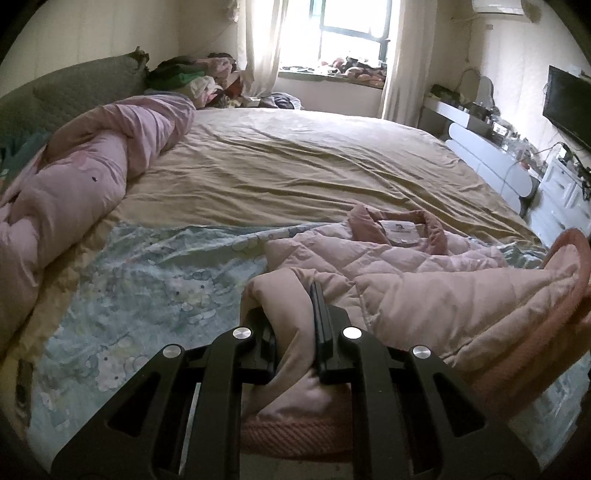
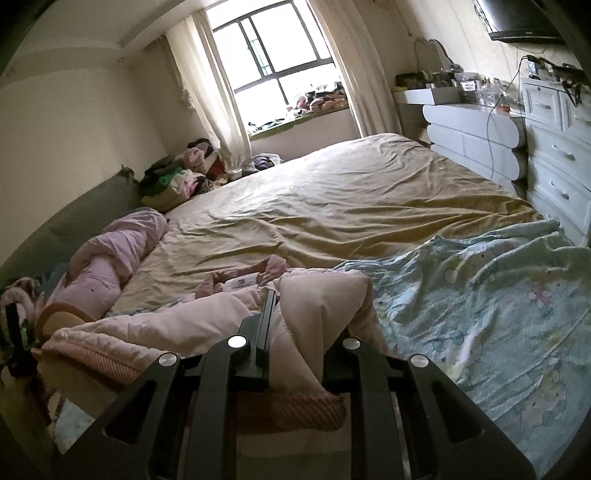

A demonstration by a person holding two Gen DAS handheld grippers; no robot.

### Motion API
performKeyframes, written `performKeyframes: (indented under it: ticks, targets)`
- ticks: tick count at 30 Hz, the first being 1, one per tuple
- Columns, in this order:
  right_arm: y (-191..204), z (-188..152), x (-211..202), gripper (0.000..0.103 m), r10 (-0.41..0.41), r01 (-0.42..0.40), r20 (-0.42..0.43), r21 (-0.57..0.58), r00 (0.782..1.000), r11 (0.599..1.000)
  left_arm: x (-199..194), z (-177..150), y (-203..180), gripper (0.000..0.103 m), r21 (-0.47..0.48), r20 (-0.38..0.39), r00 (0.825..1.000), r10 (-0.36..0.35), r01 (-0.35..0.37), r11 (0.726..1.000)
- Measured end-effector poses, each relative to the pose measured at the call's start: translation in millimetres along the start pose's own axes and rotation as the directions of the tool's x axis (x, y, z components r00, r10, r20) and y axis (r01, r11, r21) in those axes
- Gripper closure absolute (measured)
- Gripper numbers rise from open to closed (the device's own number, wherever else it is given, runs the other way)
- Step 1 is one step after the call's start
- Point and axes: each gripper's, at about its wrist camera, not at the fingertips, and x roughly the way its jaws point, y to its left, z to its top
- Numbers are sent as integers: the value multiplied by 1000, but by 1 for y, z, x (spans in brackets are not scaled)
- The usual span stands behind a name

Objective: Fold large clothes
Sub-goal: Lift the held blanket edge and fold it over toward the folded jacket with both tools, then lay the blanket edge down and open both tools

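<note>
Your left gripper (image 1: 295,306) is clamped on a bunched fold of the pink quilted jacket (image 1: 424,280), near its ribbed hem (image 1: 291,432), which hangs just below the fingers. Your right gripper (image 2: 306,314) pinches another fold of the same jacket (image 2: 177,325) the same way, fabric packed between its fingers.

The jacket lies crumpled on the near part of the bed, on the blue cartoon sheet (image 1: 147,280), collar (image 1: 399,218) and label facing away from you. Beyond it stretches the tan sheet (image 1: 295,158). A rolled pink duvet (image 1: 74,184) lies along the headboard side. Farther off, a clothes pile (image 1: 188,77) sits near the window (image 1: 351,33), with white drawers (image 2: 554,147) along the wall.
</note>
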Motion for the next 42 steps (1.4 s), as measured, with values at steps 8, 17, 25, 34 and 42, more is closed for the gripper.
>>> performKeyframes:
  ticks: [8, 17, 25, 34, 42]
  targets:
    - [-2, 10, 35, 87, -50, 50, -35, 4, 998, 999, 27, 8, -1, 94, 21, -11, 999, 32, -32, 999]
    - [0, 20, 96, 86, -131, 131, -104, -5, 986, 991, 66, 9, 0, 92, 66, -35, 996, 78, -76, 995]
    - [-12, 19, 124, 83, -129, 141, -146, 75, 981, 987, 97, 8, 3, 92, 24, -62, 995, 80, -78, 997]
    - [-19, 19, 109, 37, -6, 22, -87, 179, 996, 984, 117, 2, 10, 92, -18, -89, 995, 42, -44, 999]
    - [34, -14, 97, 31, 27, -30, -107, -34, 994, 999, 117, 3, 12, 89, -46, -73, 997, 3, -7, 999]
